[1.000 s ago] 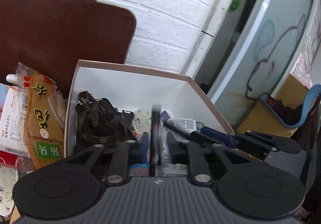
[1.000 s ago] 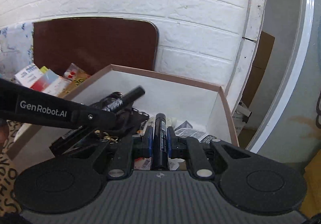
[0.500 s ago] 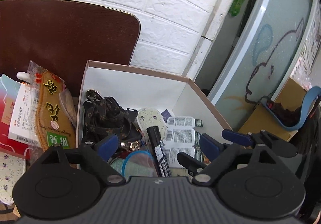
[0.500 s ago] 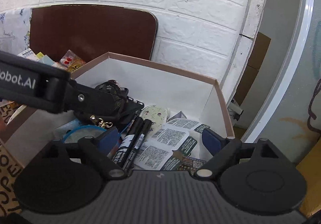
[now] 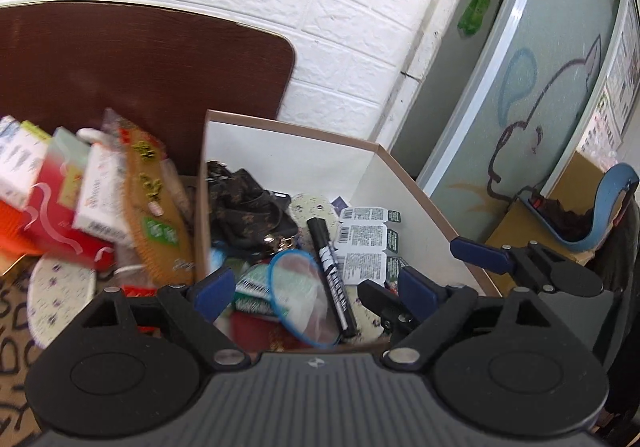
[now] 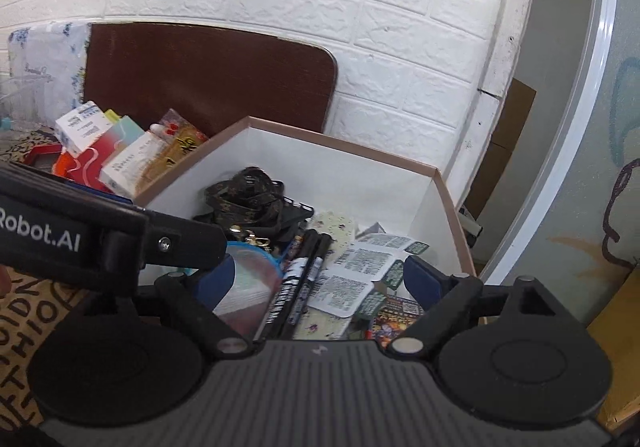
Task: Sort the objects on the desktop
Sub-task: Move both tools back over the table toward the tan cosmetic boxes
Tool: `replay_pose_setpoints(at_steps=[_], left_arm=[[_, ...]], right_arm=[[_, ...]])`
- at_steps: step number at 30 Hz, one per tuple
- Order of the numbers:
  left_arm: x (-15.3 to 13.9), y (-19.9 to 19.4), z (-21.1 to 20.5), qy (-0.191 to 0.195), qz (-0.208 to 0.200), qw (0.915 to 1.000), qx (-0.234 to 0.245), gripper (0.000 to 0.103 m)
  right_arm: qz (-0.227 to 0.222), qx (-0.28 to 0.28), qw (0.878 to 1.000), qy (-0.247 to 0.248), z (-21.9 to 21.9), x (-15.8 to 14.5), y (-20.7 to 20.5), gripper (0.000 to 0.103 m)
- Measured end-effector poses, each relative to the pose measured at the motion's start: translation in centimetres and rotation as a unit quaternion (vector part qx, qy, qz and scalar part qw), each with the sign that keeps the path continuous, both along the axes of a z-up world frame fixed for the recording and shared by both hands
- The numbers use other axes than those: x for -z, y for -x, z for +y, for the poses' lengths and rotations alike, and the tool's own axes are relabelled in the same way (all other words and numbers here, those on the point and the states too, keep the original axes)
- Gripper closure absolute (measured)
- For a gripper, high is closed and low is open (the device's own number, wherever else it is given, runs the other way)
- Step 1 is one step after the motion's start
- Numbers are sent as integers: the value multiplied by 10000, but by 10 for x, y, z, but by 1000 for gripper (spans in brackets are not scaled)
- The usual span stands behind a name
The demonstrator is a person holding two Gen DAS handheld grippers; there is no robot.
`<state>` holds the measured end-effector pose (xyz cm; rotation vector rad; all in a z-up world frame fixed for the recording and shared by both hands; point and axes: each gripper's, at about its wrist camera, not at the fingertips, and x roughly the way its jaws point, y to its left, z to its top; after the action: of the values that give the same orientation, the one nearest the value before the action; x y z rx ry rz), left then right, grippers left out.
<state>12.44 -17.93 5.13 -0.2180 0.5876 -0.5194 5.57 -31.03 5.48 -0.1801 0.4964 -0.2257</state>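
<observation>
Hand-held gripper [image 6: 316, 279] over half-hidden markers [image 6: 298, 279]

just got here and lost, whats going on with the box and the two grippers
A person is sorting desk clutter into a white box. Both grippers are open and empty above it: the left gripper and the right gripper. Two black markers lie side by side in the box, next to a patterned strap and label sheets. More packets wait outside on the left.
</observation>
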Motion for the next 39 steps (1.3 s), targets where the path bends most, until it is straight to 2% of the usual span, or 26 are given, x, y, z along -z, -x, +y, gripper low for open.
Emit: replay_pose_setpoints(at_steps=[7, 13, 17, 19, 21, 24, 26, 30, 35, 39], left_arm=[[7, 41, 50, 238, -130, 9989, -374, 12], [22, 66, 109, 389, -92, 9940, -1019, 12], [42, 64, 143, 417, 200, 9892, -1393, 13], [51, 62, 154, 416, 272, 9890, -1393, 13], [58, 59, 159, 324, 317, 9898, -1351, 14], [67, 54, 160, 187, 328, 9910, -1284, 17], [74, 48, 159, 127, 387, 9918, -1215, 22], [83, 36, 160, 217, 475, 9916, -1185, 24], [82, 15, 171, 287, 369, 9881, -1462, 24], [82, -10, 179, 74, 130, 9858, -1671, 26]], right_arm=[[-180, -578, 9976, 334, 61, 2, 12, 14], [-337, -1281, 9891, 650, 123, 12, 18, 14], [-280, -1857, 9804, 596, 163, 27, 20, 14], [-152, -2132, 9759, 436, 180, 37, 19, 15], [52, -2348, 9715, 318, 193, 49, 15, 20], [336, -2184, 9749, 259, 203, 68, -1, 29], [456, -1963, 9793, 174, 202, 78, -13, 30], [650, -1624, 9846, 19, 201, 91, -37, 30], [554, -1372, 9890, 24, 202, 98, -58, 30], [481, -1119, 9925, 58, 201, 102, -73, 30]])
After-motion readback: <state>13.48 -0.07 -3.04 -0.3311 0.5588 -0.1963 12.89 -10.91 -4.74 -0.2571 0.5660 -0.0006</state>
